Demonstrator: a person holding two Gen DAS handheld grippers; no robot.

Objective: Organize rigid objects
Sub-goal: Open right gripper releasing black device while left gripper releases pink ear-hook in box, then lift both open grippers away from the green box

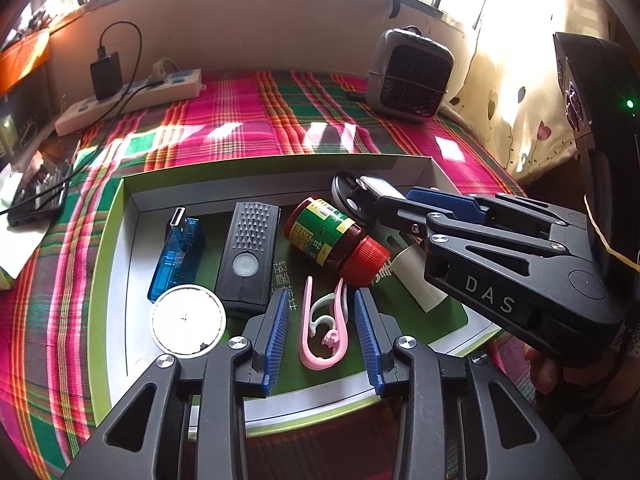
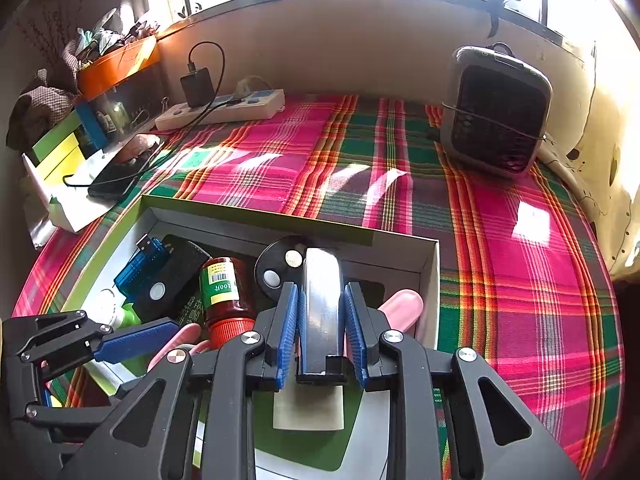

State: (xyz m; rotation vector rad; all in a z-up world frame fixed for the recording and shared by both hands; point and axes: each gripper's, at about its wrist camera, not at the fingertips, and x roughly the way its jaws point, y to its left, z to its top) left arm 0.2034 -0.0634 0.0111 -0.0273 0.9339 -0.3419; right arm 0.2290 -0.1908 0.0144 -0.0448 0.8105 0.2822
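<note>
The right gripper (image 2: 322, 328) clenched a silvery bar (image 2: 322, 292) lengthwise over the box (image 2: 256, 216), apparently off its floor, while the nearer left gripper (image 1: 322, 320) stood released astride the pink clip (image 1: 320, 328), whose length ran along its fingers.

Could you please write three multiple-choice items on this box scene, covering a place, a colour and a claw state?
1. Where does the pink clip lie?
A. on the plaid cloth
B. in the box, between the left claw's fingers
C. on the power strip

2. What colour is the bottle's cap?
A. red
B. white
C. blue

3. What is the right claw doing?
A. hanging open and empty
B. gripping the bottle
C. gripping a shiny metal piece

Answers: 1 B, the clip rests on the box floor, untouched by the pads. 2 A, the screw cap is red. 3 C, both blue pads press its sides.
</note>
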